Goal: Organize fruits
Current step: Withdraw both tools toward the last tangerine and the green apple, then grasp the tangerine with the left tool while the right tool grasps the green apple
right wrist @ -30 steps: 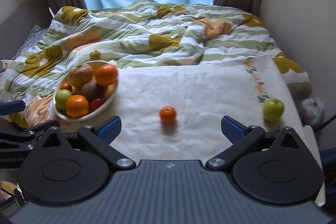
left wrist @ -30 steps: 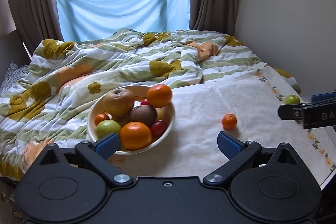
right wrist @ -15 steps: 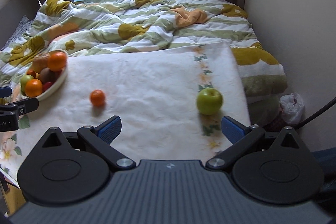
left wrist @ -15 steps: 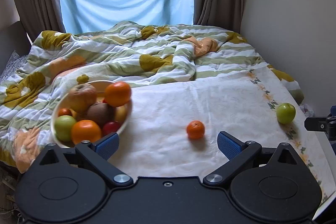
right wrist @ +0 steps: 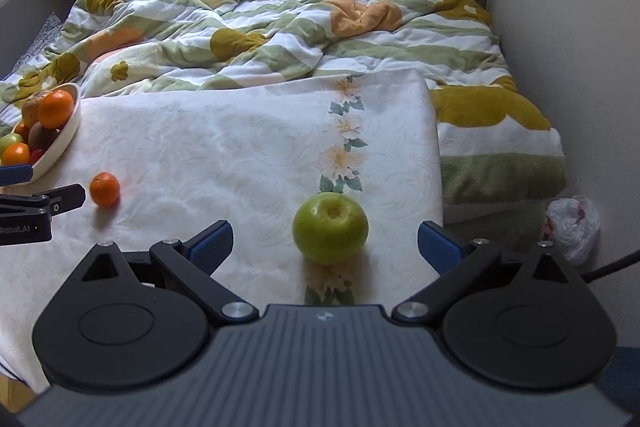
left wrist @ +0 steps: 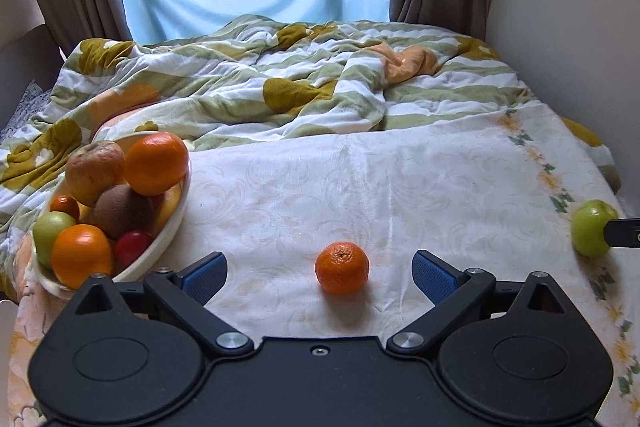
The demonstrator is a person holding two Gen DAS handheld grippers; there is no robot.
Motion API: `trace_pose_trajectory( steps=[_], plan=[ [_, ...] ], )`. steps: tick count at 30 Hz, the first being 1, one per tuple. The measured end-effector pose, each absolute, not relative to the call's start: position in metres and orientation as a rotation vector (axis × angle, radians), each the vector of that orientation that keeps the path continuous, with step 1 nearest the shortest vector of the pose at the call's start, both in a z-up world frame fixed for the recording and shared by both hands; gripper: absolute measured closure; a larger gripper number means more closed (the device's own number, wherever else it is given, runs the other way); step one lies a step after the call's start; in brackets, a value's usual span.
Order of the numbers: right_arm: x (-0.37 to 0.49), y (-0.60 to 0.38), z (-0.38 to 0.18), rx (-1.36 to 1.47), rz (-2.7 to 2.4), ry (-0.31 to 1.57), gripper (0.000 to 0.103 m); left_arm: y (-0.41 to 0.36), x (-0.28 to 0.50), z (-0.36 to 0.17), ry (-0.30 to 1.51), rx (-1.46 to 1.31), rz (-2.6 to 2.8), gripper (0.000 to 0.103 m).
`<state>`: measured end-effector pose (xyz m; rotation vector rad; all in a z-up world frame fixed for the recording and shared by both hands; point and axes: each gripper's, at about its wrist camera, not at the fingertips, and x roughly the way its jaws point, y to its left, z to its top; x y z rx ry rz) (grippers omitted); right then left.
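Observation:
A small orange mandarin (left wrist: 341, 267) lies on the white cloth, just ahead of and between the fingers of my open, empty left gripper (left wrist: 320, 273). A green apple (right wrist: 330, 227) lies on the cloth's floral border between the fingers of my open, empty right gripper (right wrist: 325, 245). The apple also shows at the far right of the left wrist view (left wrist: 591, 227). A cream bowl (left wrist: 160, 243) at the left holds oranges, apples, a kiwi and red fruit. The right wrist view shows the mandarin (right wrist: 105, 189), the bowl (right wrist: 60, 143) and my left gripper (right wrist: 48, 187) at the left.
The white cloth (left wrist: 400, 187) covers a flat surface at the foot of a bed with a rumpled striped blanket (left wrist: 280, 87). The cloth's right edge (right wrist: 434, 147) drops off beside the apple. A white plastic bag (right wrist: 572, 227) lies on the floor by the wall.
Both grippers have swung right and closed in: the left one from the bowl to the mandarin, the right one from the mandarin to the green apple. Both jaws stay open.

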<state>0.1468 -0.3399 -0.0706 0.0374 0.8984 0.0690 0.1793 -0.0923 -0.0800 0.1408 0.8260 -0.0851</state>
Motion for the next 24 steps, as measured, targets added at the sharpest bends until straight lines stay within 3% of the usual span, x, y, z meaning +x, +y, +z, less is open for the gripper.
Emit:
trace_pose_trajectory(
  steps=[6, 9, 11, 12, 24],
  plan=[
    [0.165, -0.347, -0.096, 0.042, 0.104, 0.924, 0.000, -0.097, 0.193, -0.102, 0.867, 0.148, -0.082, 0.025],
    [0.170, -0.348, -0.104, 0.048, 0.118, 0.941, 0.001, -0.098, 0.195, -0.108, 0.886, 0.139, -0.087, 0.043],
    [0.172, -0.348, -0.107, 0.051, 0.124, 0.948, 0.004, -0.099, 0.195, -0.110, 0.892, 0.137, -0.094, 0.060],
    [0.172, -0.348, -0.108, 0.052, 0.127, 0.951, 0.006, -0.099, 0.195, -0.111, 0.893, 0.132, -0.099, 0.063],
    [0.178, -0.346, -0.114, 0.056, 0.139, 0.966, 0.024, -0.095, 0.182, -0.107, 0.889, 0.135, -0.086, 0.063]
  ],
)
